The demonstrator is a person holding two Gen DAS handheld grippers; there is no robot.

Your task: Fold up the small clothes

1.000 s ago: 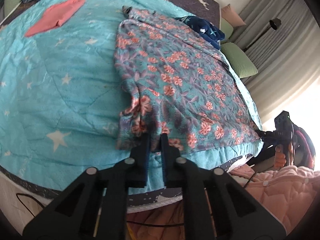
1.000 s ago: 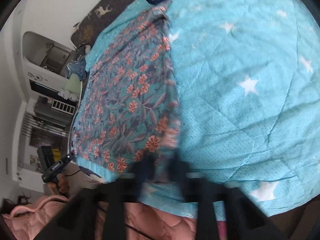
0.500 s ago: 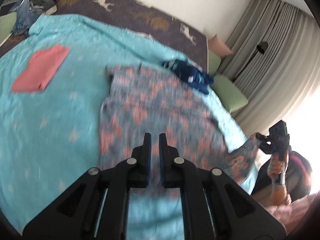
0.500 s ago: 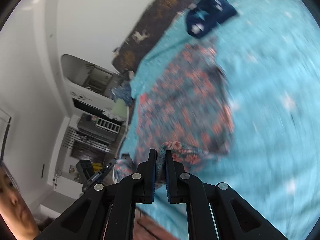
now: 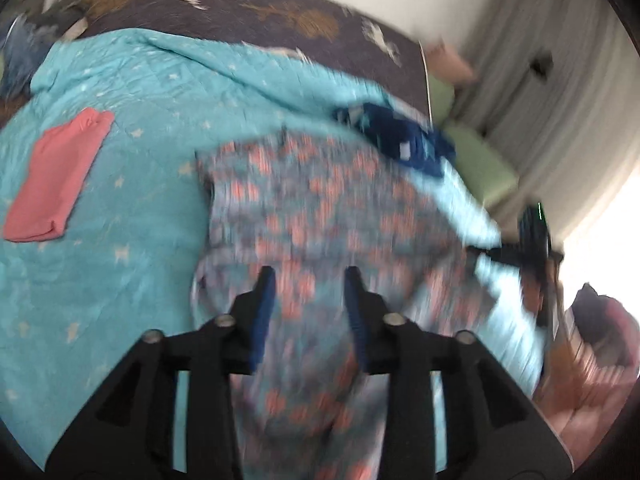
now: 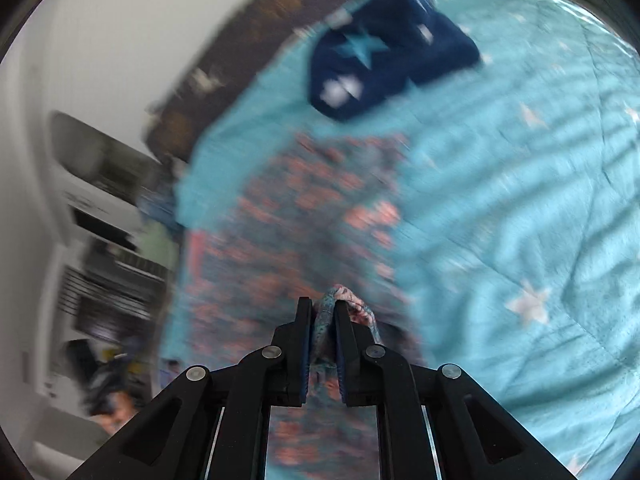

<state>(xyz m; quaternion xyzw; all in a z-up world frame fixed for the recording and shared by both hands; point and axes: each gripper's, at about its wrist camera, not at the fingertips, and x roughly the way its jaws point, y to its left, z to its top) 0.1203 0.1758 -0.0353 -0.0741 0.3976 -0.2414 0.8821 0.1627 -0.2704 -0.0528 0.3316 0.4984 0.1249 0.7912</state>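
Observation:
A floral teal garment (image 5: pixel 320 208) with pink flowers lies on the turquoise star quilt (image 5: pixel 120 240), its near part folded over. My left gripper (image 5: pixel 309 276) hovers just above it; its jaws are opening and the cloth shows below the gap, with neither pad pressing on it. In the right wrist view the same garment (image 6: pixel 300 208) is blurred by motion. My right gripper (image 6: pixel 322 308) has a bunched fold of it pinched between its fingers, and its jaws are starting to open. The other hand-held gripper (image 5: pixel 532 236) shows blurred at the right.
A folded pink cloth (image 5: pixel 56 184) lies at the left of the quilt. A navy star-print garment (image 6: pixel 380 52) sits at the far end beside a green cushion (image 5: pixel 480 168). A dark deer-print blanket (image 5: pixel 240 4) covers the head end. Shelves (image 6: pixel 100 220) stand left, curtains (image 5: pixel 540 40) right.
Both grippers have lifted the garment's near edge and carried it forward over the bed, folding it over. The left jaws, shut before, now stand apart off the cloth.

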